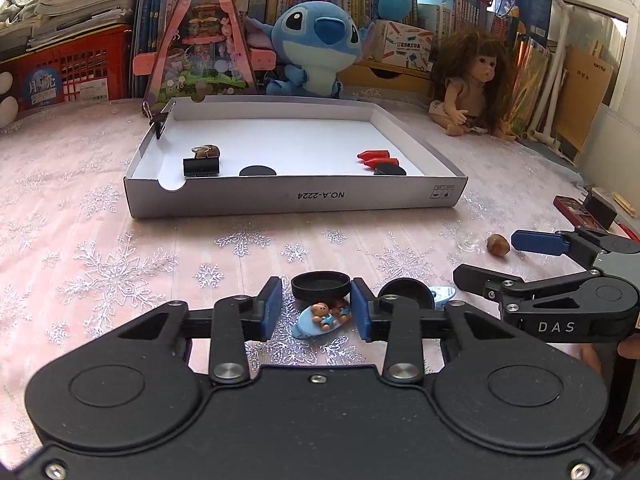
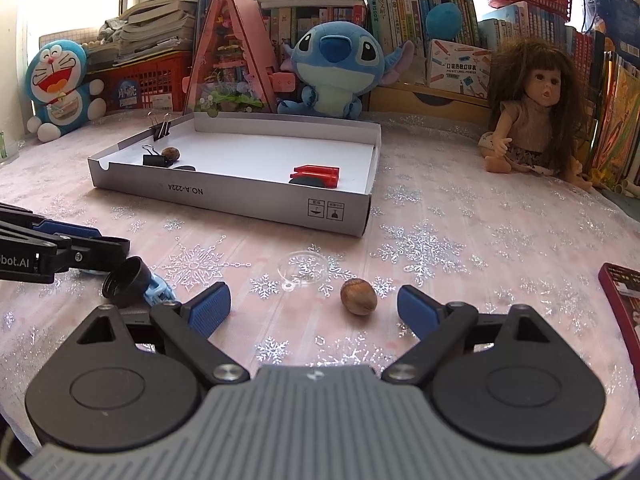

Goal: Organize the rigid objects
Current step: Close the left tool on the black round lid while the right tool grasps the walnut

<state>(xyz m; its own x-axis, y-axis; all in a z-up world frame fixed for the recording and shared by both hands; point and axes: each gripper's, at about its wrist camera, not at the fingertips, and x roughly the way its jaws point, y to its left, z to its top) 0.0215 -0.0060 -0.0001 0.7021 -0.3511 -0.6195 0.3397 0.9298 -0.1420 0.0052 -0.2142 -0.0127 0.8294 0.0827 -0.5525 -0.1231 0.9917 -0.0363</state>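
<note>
The left gripper [image 1: 316,307] pinches the black cap [image 1: 320,286] low in frame, so it should lift straight up, while the right gripper [image 2: 314,306] sits spread wide.

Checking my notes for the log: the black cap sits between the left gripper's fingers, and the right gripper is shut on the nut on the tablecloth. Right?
Not quite. The right gripper is open: its fingers stand wide apart, and the nut lies loose on the tablecloth between them, touching neither, as the right wrist view shows. The black cap does sit between the left gripper fingers.
</note>
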